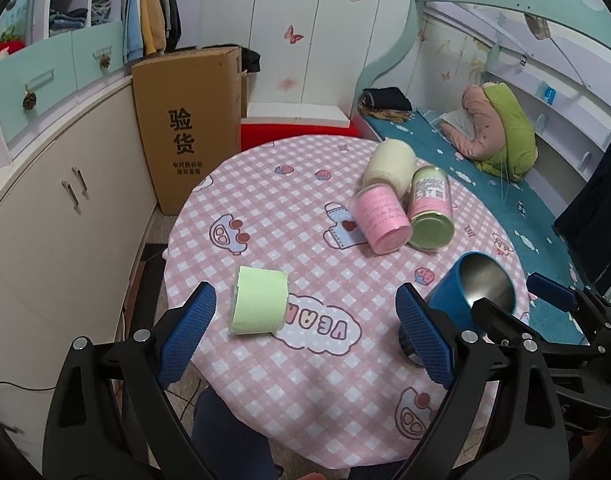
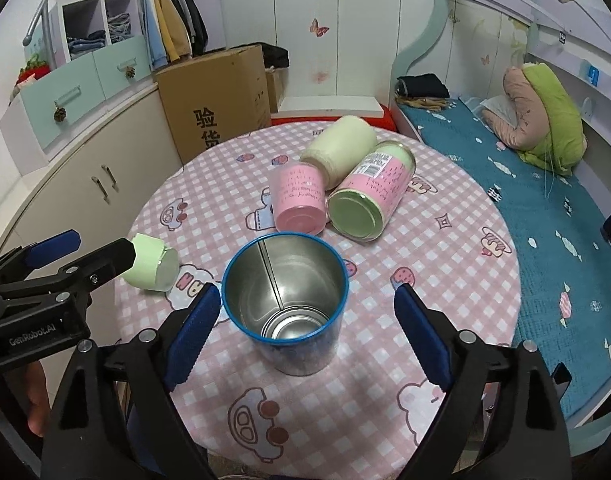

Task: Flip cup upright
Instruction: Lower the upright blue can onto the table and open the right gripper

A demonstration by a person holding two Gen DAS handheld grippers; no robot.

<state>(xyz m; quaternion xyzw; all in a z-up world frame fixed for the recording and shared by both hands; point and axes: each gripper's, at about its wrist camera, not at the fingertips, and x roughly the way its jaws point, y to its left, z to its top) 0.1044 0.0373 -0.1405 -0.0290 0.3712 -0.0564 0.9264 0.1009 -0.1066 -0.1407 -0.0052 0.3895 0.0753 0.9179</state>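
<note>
A blue metal cup (image 2: 285, 304) stands upright, mouth up, on the round table with the pink checked cloth (image 2: 445, 240). My right gripper (image 2: 305, 332) is open, its blue pads either side of the cup and apart from it. In the left wrist view the cup (image 1: 477, 292) shows at the right, partly behind the right gripper (image 1: 525, 304). My left gripper (image 1: 305, 328) is open and empty, just in front of a light green cup (image 1: 259, 300) lying on its side. That cup also shows in the right wrist view (image 2: 153, 262).
A pink cup (image 2: 299, 204), a pink-and-green can (image 2: 369, 196) and a cream jar (image 2: 341, 150) lie on their sides together at the table's far part. A cardboard box (image 1: 189, 128) and cabinets stand to the left, a bed (image 2: 545, 208) to the right.
</note>
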